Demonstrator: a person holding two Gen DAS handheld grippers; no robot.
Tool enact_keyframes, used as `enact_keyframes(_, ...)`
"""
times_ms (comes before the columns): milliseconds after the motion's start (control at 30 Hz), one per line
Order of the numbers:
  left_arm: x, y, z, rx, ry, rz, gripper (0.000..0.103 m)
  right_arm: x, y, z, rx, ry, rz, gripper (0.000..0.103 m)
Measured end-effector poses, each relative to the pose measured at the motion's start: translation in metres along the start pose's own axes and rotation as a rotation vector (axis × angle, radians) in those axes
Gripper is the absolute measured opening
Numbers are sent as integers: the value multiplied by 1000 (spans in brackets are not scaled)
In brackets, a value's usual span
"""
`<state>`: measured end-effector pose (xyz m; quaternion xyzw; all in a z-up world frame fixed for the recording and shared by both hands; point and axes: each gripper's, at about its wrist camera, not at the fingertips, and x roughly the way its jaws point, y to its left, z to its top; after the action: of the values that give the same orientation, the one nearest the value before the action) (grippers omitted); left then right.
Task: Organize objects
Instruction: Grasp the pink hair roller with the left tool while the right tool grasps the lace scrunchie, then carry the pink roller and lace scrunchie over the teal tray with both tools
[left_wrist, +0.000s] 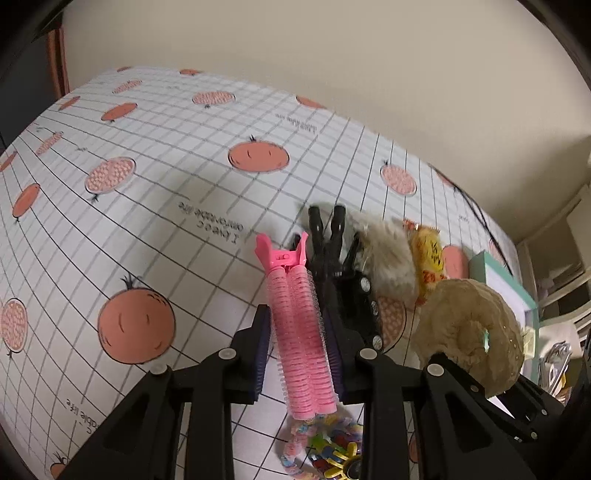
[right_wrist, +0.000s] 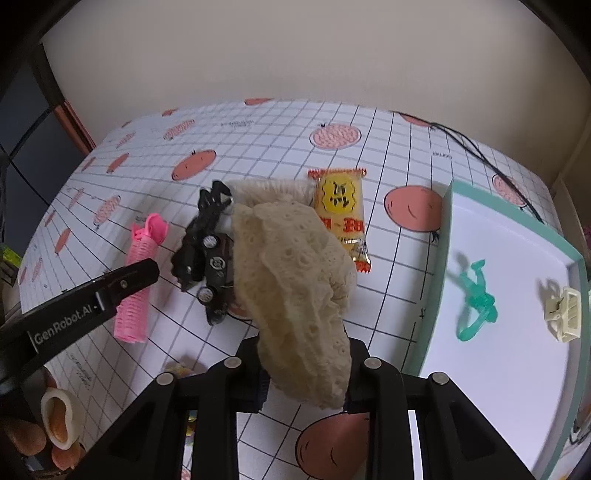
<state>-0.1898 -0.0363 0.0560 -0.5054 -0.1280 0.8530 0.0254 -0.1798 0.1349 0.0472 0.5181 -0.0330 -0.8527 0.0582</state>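
pink ribbed plastic, a hair roller clip (left_wrist: 300, 334), is pinched lengthwise between the pads of the left gripper (left_wrist: 299, 354), its clip end pointing away from the camera above the checked tablecloth (left_wrist: 155, 206). just beside it on the right, black hair claws (left_wrist: 334, 266) are piled on the cloth, and a beige fur scrunchie (left_wrist: 384, 258) is seen touching them. a multicoloured hair tie (left_wrist: 325, 443) lies on the cloth below the roller's near end.

cream lace, a large scrunchie (right_wrist: 295, 291), is clamped between the pads of the right gripper (right_wrist: 304, 376) and is held up in front of the pile. behind it a yellow snack packet (right_wrist: 341, 218) lies flat on the cloth. to the right, a white tray with a mint green rim (right_wrist: 445, 258) is set on the table; inside it a green transparent hair clip (right_wrist: 476, 301) and a cream claw clip (right_wrist: 565, 314) are laid apart from each other. a black cable (right_wrist: 491, 162) is draped over the far right corner of the table.
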Motion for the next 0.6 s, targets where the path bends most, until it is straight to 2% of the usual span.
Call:
enact_keyframes(333, -26, -15, 5, 46, -96, -24, 30, -22, -11, 5, 21, -41, 6, 30)
enact_keyframes(600, -34, -51, -3, 118, -118, -79, 30, -37, -53, 3, 94, -62, -25, 30)
